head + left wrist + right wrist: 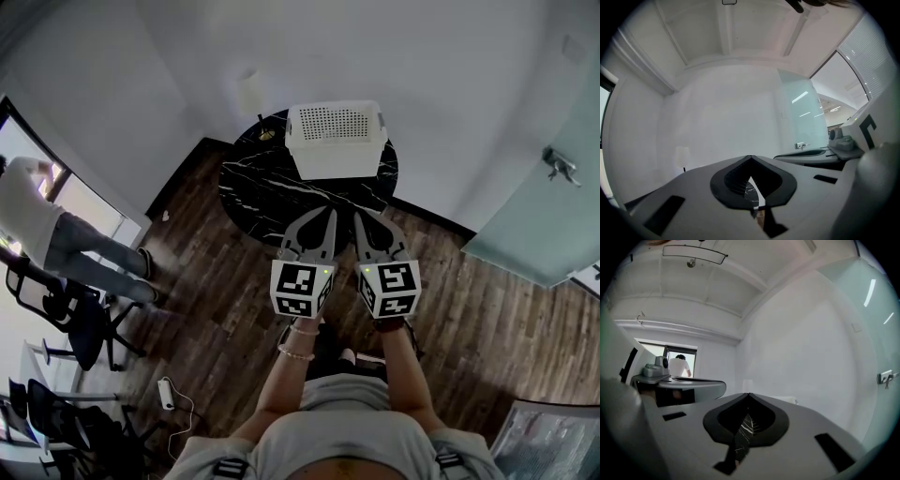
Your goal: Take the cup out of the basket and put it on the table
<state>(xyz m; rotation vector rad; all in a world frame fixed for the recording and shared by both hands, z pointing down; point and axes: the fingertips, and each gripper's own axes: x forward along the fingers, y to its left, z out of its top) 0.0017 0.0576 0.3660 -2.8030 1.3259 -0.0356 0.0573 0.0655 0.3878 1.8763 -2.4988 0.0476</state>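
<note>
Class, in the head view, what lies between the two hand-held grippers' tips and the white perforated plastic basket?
Only a bare stretch of the round black marble table, seen in the head view.

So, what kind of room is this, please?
Probably an office or small meeting room: a swivel office chair at the left, a frosted glass door with a lever handle at the right, and a round black marble table on wood flooring.

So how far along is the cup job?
Nothing done yet: the white basket sits on the black table, no cup visible outside it. In hand: nothing; left hand-held gripper and right hand-held gripper are shut, empty, short of the basket. Remaining: reach in, grip the cup, lift, set it down.
</note>
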